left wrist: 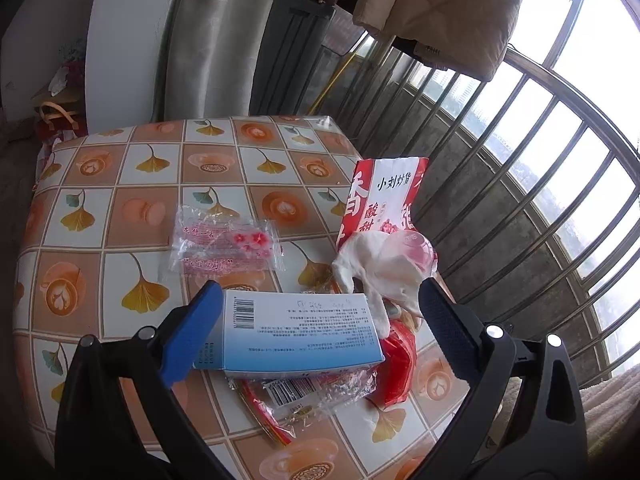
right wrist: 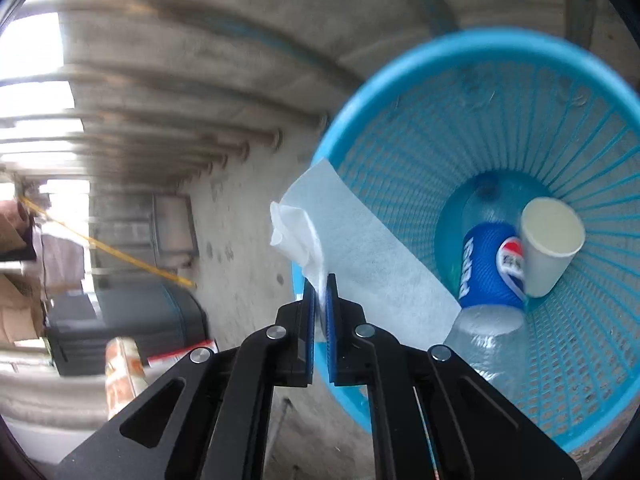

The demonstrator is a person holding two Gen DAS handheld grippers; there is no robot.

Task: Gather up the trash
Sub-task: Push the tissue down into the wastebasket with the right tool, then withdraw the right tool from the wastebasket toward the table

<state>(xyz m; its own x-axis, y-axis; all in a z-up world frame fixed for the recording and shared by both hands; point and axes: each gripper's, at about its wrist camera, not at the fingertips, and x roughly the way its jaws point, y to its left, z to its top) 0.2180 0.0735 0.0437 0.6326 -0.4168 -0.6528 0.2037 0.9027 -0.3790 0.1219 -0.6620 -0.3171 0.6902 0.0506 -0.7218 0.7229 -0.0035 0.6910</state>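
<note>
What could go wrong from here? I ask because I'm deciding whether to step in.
1. The right tongs pinch the tissue right above the blue basket's rim; released here, it might drape over the edge or fall outside.
2. The left tongs stand open around the blue box, which lies on a clear wrapper beside a crumpled tissue. Closing could drag those along or let the box slip.
</note>
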